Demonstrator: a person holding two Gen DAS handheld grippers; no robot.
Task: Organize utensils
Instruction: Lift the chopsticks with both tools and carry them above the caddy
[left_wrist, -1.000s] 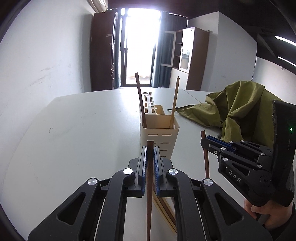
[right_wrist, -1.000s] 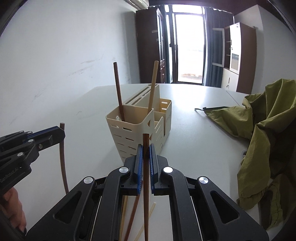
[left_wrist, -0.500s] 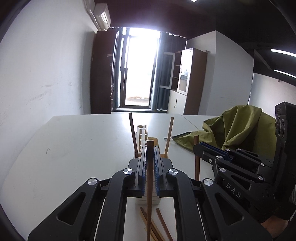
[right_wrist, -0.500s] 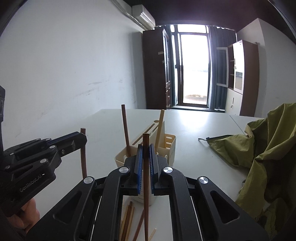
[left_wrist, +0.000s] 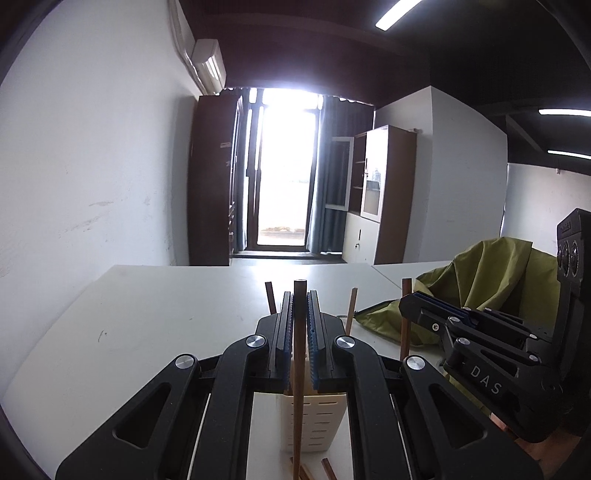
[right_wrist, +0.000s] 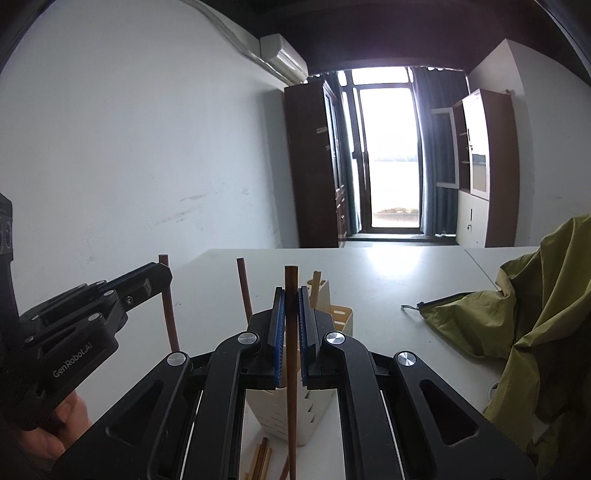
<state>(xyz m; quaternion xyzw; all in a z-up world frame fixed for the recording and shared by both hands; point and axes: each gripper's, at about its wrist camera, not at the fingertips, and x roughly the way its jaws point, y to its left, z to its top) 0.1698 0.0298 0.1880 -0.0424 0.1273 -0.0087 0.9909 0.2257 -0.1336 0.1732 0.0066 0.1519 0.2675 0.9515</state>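
Note:
My left gripper (left_wrist: 300, 306) is shut on a brown chopstick (left_wrist: 296, 413) that stands upright between its blue pads. Below and behind it sits the cream slotted utensil holder (left_wrist: 317, 424), mostly hidden by the fingers. A dark chopstick (left_wrist: 270, 299) and a pale one (left_wrist: 351, 308) stand in it. My right gripper (right_wrist: 291, 299) is shut on another brown chopstick (right_wrist: 291, 387), above the same holder (right_wrist: 275, 417). Each gripper shows in the other's view, the right gripper (left_wrist: 406, 301) and the left gripper (right_wrist: 162, 271), both beside the holder.
Loose chopsticks (right_wrist: 260, 458) lie on the white table (left_wrist: 155, 325) in front of the holder. A crumpled olive-green cloth (right_wrist: 535, 332) covers the table's right side. A hand (right_wrist: 55, 432) grips the left tool. A white wall runs along the left.
Both grippers have risen and tipped upward, each still clamping its chopstick. The holder has dropped low in both views and is now largely behind the fingers.

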